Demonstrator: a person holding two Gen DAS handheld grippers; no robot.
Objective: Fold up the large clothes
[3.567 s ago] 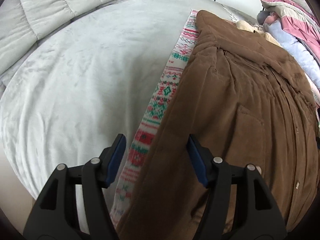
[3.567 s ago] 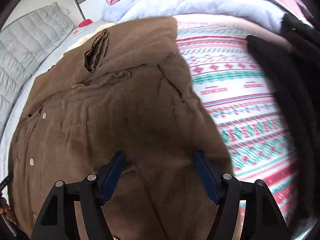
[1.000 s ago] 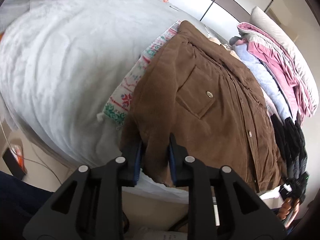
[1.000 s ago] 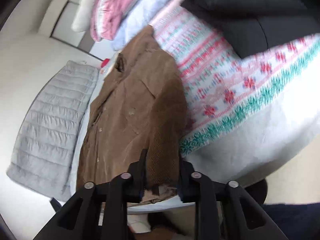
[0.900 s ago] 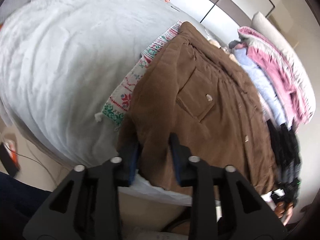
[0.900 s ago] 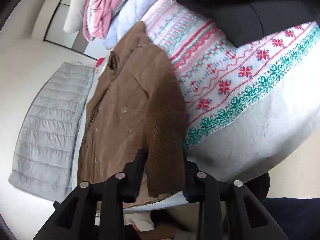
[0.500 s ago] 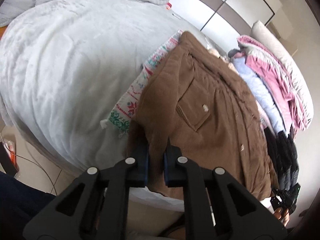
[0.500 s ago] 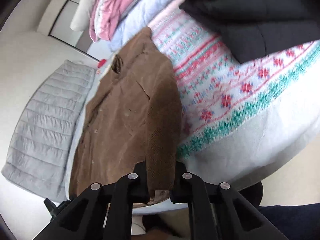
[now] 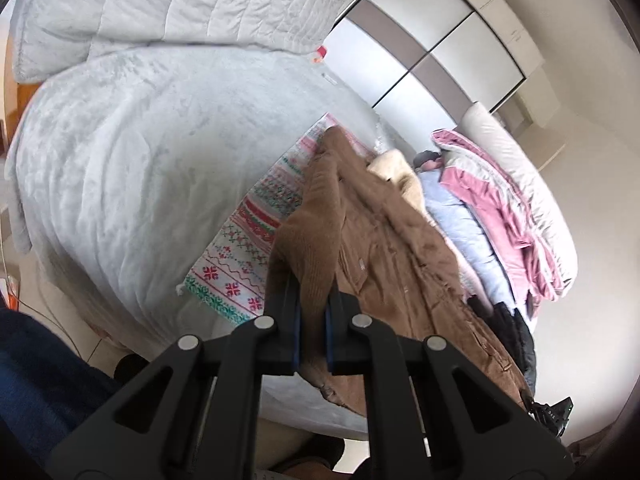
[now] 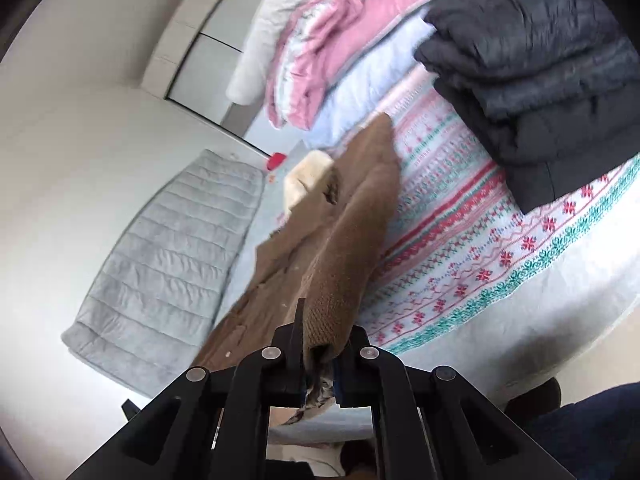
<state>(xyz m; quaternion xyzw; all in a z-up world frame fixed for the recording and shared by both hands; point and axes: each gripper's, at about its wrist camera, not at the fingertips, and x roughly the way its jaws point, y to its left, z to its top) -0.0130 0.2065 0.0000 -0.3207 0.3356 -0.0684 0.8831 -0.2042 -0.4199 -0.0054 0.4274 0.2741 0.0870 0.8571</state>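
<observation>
A brown corduroy jacket (image 9: pixel 384 248) with a cream fleece collar lies lengthwise on a patterned red, green and white blanket (image 9: pixel 244 256) on the bed. My left gripper (image 9: pixel 312 304) is shut on the jacket's near left hem corner and holds it raised above the bed edge. My right gripper (image 10: pixel 322 352) is shut on the near right hem corner of the jacket (image 10: pixel 344 248), also raised. The far end with the collar (image 10: pixel 306 178) still rests on the bed.
A pale grey bedspread (image 9: pixel 132 152) covers the bed, with a quilted grey headboard (image 10: pixel 172 264) beyond. Folded pink, lilac and white clothes (image 9: pixel 496 204) and a black puffer jacket (image 10: pixel 540 56) are stacked along the right side. White wardrobe doors (image 9: pixel 432 40) stand behind.
Both grippers, open over the flat jacket earlier, have shut on its hem corners and lifted them up and back from the bed edge; the jacket's near half now hangs from the grippers.
</observation>
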